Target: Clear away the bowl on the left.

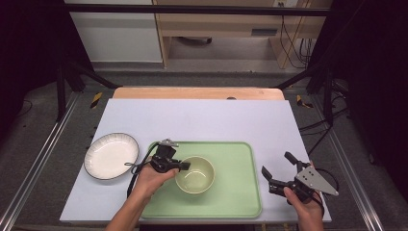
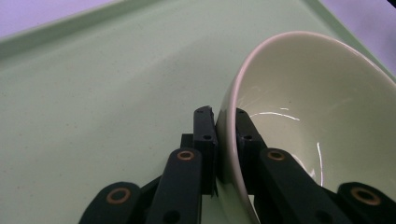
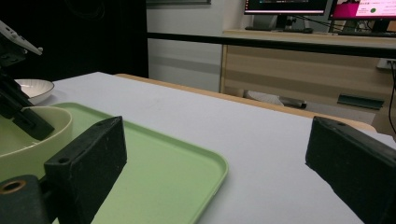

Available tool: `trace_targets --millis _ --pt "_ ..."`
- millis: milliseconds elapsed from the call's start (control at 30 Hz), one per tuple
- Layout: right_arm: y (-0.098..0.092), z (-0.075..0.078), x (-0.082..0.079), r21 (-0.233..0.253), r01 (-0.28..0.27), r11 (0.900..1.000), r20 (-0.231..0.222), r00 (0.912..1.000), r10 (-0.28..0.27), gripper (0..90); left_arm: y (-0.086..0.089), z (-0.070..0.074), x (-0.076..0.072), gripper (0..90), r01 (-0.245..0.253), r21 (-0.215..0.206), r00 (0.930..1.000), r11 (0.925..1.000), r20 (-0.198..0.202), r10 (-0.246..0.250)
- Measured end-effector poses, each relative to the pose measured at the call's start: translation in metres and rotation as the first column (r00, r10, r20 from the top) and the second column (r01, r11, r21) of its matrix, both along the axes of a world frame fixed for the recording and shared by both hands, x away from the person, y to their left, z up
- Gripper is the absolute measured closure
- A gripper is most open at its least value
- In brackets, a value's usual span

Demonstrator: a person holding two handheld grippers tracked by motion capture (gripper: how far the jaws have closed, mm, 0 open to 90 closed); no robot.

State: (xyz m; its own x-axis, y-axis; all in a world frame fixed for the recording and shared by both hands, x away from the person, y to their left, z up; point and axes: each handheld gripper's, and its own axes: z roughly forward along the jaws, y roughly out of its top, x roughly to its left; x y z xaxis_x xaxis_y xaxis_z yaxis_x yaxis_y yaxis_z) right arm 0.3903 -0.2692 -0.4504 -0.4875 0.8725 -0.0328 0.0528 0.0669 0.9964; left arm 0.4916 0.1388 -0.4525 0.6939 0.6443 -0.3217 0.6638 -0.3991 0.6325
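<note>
The bowl runs off the left gripper view's right edge (bottom too).

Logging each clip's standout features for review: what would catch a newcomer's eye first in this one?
The left gripper is shut on the rim of a pale green bowl, one jaw inside and one outside, on a light green tray at the near middle of the table. The right gripper hangs wide open over the white mat to the tray's right, holding nothing. A white ridged plate sits on the mat left of the tray.
</note>
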Motion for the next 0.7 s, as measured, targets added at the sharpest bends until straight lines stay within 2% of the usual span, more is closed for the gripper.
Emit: trace_targets --millis 267,333,633,700 --pt "0.0000 0.0000 0.0000 0.001 0.001 1.000 0.001 1.0000 -0.001 5.4 -0.0007 0.0001 -0.0003 82.9 -0.005 0.014 0.9999 0.9999 0.016 0.005" --pt "0.0005 0.0006 -0.0007 0.002 0.001 1.000 -0.005 1.0000 -0.001 5.3 -0.0019 0.0008 -0.0011 83.2 -0.004 0.033 0.9993 0.9994 0.038 0.003" --pt "-0.0017 0.0007 -0.0006 0.006 0.006 1.000 0.003 1.0000 -0.006 5.3 -0.0011 -0.0001 -0.0006 83.0 0.008 0.029 0.9988 0.9996 0.048 -0.009" --pt "-0.0014 0.0016 -0.0017 0.011 0.006 1.000 -0.001 1.0000 -0.006 5.3 -0.0013 0.0001 -0.0012 77.9 0.009 0.041 0.9975 0.9991 0.069 -0.012"
